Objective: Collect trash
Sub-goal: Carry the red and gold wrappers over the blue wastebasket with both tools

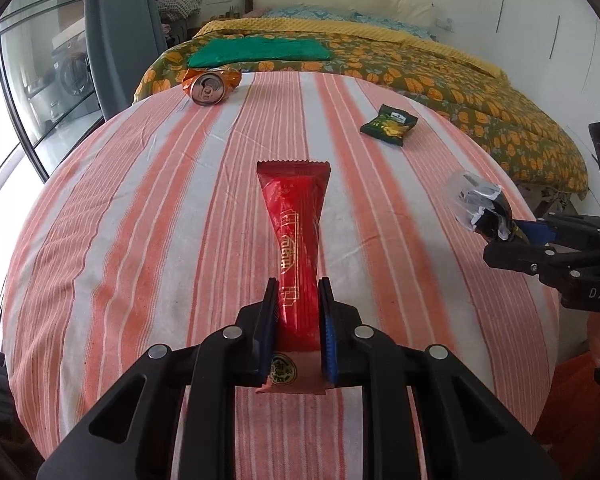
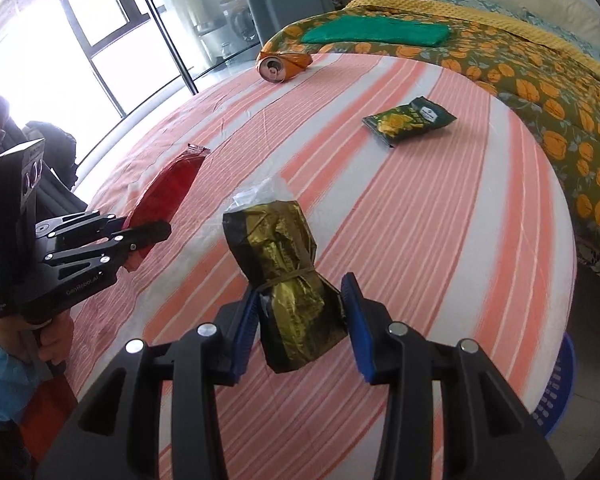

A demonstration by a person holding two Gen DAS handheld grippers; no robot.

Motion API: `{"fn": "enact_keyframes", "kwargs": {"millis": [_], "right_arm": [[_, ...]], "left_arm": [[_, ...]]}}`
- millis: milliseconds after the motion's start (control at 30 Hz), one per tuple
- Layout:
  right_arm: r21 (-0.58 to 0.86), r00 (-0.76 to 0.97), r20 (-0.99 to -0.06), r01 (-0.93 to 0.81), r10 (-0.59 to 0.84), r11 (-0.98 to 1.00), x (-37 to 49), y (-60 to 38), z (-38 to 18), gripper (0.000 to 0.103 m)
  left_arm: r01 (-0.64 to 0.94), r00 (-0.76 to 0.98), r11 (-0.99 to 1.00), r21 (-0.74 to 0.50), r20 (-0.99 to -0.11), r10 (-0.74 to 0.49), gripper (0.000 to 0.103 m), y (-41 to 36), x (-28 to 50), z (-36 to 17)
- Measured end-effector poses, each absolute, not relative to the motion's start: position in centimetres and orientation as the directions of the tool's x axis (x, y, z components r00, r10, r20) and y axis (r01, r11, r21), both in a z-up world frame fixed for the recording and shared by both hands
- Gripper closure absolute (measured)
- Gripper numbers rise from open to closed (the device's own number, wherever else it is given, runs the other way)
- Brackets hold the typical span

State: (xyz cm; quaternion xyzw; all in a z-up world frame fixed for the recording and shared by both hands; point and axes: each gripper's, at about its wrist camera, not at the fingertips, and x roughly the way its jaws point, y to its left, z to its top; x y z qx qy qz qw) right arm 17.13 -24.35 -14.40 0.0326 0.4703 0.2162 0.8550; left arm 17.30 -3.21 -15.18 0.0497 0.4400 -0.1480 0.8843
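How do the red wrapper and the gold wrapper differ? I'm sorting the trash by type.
The red wrapper is long, flat and smooth; the gold wrapper is crumpled and bunched, tied round its middle. The red one is pinched in the left tongs, the gold one in the right tongs. Both are shiny packaging, lifted off the striped sheet.
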Motion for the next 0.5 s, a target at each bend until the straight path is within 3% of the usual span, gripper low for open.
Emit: {"fn": "enact_keyframes", "kwargs": {"millis": [500], "right_arm": [[0.286, 0.495, -0.778, -0.271, 0.388, 0.919, 15.6, -26.8, -14.1, 0.063]], "left_arm": [[0.308, 0.613, 0.950, 0.039, -0.772, -0.167, 0.084, -5.2, 15.7, -14.3]]}}
